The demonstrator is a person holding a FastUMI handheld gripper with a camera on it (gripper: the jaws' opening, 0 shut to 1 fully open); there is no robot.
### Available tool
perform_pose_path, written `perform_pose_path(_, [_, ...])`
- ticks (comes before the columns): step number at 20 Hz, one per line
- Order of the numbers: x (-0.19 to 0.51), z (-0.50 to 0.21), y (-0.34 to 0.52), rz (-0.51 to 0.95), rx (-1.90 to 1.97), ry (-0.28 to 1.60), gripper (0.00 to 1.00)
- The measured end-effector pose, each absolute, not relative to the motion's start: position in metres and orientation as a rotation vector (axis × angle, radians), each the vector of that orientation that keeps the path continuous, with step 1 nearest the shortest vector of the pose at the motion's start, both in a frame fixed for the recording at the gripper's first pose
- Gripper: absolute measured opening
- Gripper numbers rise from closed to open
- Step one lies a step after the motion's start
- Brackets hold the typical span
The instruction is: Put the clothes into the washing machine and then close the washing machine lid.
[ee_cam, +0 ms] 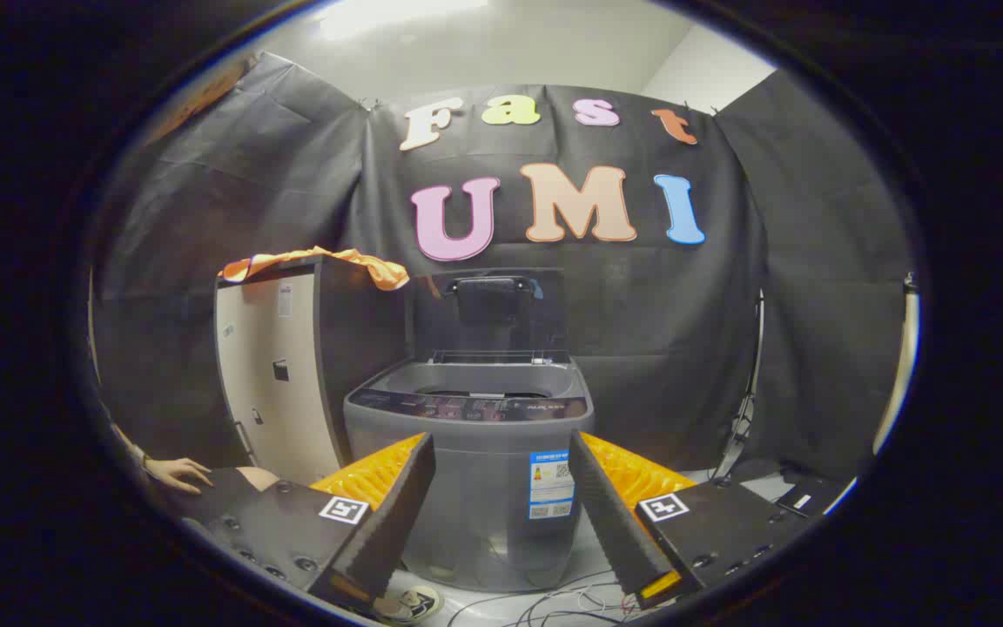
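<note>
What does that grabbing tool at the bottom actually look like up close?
The tongs are two long wedge-shaped fingers with finely ridged inner faces, standing apart with nothing between them. Each is mounted on a flat dark block with screw holes, bearing a small square black-and-white marker. Ribbed orange panels sit behind the fingers. A person's hand rests beside it.

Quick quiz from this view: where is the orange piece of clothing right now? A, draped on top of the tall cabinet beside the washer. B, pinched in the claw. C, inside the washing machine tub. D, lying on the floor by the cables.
A: the orange garment lies draped over the top of the cabinet beside the washing machine, whose lid stands open; the claw is open and holds nothing.
</note>
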State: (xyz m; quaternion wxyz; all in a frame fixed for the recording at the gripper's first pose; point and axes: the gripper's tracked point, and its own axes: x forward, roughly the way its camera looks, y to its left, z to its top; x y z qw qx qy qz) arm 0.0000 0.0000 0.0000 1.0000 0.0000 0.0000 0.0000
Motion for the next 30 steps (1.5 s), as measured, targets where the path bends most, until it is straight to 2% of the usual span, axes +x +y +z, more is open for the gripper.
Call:
perform_pose_path(22, [0.011, 0.0, 0.008, 0.001, 0.015, 0.019, 0.97])
perform_pose_path(27, [0.068, 0.074, 0.055, 0.078, 0.076, -0.074, 0.97])
perform_pose_path(30, [0.119, 0.111, 0.098, 0.139, 0.12, -0.024, 0.97])
